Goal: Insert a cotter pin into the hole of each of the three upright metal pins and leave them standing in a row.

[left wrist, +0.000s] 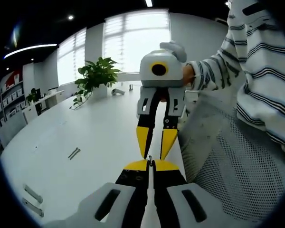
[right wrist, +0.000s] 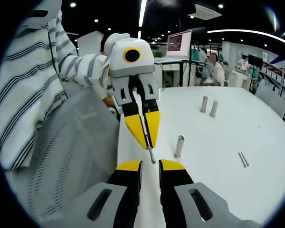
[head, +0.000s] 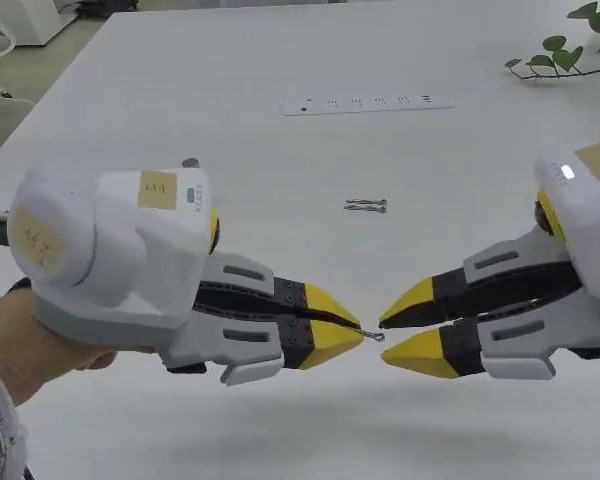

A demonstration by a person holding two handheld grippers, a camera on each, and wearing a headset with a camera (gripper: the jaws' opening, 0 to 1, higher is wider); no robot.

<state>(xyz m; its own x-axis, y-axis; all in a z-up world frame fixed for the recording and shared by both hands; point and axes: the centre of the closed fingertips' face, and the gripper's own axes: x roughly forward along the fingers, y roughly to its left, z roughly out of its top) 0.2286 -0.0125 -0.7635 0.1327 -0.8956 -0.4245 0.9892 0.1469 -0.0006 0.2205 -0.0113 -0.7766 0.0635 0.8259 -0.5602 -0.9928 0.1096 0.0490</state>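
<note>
Left gripper [head: 358,332], jaws pressed together, pinches a cotter pin [right wrist: 151,155] whose tip projects toward the right gripper [head: 384,340]. That gripper waits just beside it, jaws slightly spread and holding nothing. Upright on the counter [head: 230,80] stand the near metal pin [right wrist: 179,146] and, well apart from it, the far metal pins [right wrist: 204,104], a close pair. None visibly carries a cotter pin, so all three insertions seem outstanding. Two spare cotter pins [head: 365,206] lie near a power strip [head: 365,104].
</note>
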